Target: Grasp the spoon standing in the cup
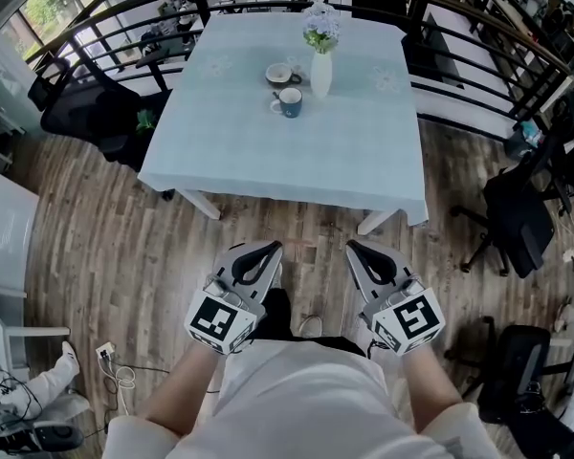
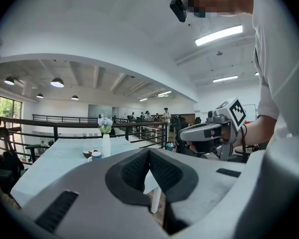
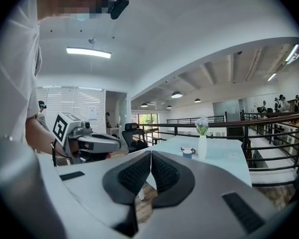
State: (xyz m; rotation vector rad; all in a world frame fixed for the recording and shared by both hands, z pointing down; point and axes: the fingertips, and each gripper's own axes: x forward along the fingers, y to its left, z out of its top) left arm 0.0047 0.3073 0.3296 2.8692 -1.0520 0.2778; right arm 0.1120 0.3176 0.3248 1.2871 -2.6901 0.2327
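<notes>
A blue cup (image 1: 288, 102) stands near the middle of the table with the pale blue cloth (image 1: 230, 142), far ahead of both grippers. A thin dark handle, probably the spoon (image 1: 275, 96), shows at its left rim; it is too small to tell more. My left gripper (image 1: 270, 248) and right gripper (image 1: 356, 248) hang side by side close to my body, over the wooden floor, short of the table. Both are shut with nothing between the pads. In the left gripper view the cup (image 2: 96, 155) is small and distant beyond the shut gripper (image 2: 149, 151). The right gripper view shows the same cup (image 3: 188, 153) past its shut gripper (image 3: 150, 154).
A white vase with flowers (image 1: 320, 70) stands just right of the cup, and a brown cup on a saucer (image 1: 280, 74) sits behind it. A dark railing (image 1: 105, 27) curves round the table. Office chairs (image 1: 86, 113) stand left and right (image 1: 517, 218). Cables (image 1: 115, 371) lie on the floor.
</notes>
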